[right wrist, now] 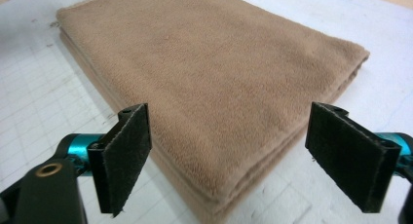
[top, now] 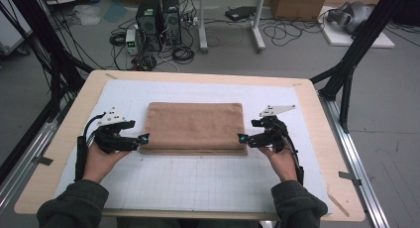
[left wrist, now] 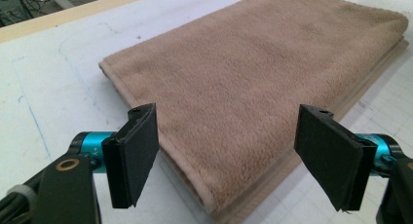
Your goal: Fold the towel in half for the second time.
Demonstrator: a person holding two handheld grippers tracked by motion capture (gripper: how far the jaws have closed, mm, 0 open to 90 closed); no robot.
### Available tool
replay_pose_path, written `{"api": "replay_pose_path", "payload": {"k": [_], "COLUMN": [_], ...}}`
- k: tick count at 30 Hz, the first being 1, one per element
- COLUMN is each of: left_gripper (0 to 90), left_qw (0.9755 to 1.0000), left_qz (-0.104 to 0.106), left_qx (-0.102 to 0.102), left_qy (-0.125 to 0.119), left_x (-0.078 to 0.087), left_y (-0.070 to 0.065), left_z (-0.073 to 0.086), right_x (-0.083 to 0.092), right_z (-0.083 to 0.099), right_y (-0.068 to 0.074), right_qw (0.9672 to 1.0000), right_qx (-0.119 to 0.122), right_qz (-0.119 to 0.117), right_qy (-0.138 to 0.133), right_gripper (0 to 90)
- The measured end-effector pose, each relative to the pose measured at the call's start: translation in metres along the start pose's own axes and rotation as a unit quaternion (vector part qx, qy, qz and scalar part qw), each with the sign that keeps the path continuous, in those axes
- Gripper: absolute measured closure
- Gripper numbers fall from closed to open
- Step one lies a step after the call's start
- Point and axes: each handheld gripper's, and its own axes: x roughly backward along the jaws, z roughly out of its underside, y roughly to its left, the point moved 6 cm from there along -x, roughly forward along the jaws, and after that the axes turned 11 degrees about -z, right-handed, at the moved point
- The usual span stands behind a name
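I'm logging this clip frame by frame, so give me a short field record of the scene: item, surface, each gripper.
item: folded tan towel, lying flat
surface: white gridded mat on a wooden table
left gripper: open, at the towel's near left corner, nothing held
right gripper: open, at the near right corner, nothing held

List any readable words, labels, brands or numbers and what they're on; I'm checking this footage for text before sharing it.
No readable text.
Towel: no tag or label in sight.
White gridded mat: ruled lines only, no numbers legible.
Computer towers on the floor: any markings too small and blurred to read.
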Motion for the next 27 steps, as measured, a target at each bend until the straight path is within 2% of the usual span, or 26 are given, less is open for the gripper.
{"api": "replay_pose_path", "payload": {"k": [3, 7, 13, 21, 27], "left_gripper": [24.7, 24.7, 24.7, 24.8, 24.7], "left_qw": [0.9999, 0.9999, 0.9995, 0.9997, 0.9996], "left_qz": [0.001, -0.002, -0.002, -0.008, -0.006], "left_qx": [0.007, 0.015, 0.028, 0.02, 0.025], "left_qy": [-0.008, -0.007, -0.011, -0.008, -0.01], "left_x": [0.006, 0.014, 0.024, 0.033, 0.04], "left_y": [0.001, 0.004, 0.008, 0.008, 0.005], "left_z": [0.005, 0.015, 0.028, 0.037, 0.045], "right_x": [0.007, 0.014, 0.02, 0.031, 0.037], "right_z": [0.006, 0.012, 0.025, 0.037, 0.048], "right_y": [0.002, 0.004, 0.006, 0.013, 0.015], "right_qw": [1.0, 0.9998, 0.9999, 0.9998, 0.9998], "right_qx": [-0.001, 0.001, -0.001, 0.0, -0.004], "right_qz": [0.002, 0.004, 0.006, 0.013, 0.014], "right_qy": [-0.006, -0.017, -0.015, -0.015, -0.016], "right_gripper": [15.8, 15.4, 15.1, 14.3, 13.3]}}
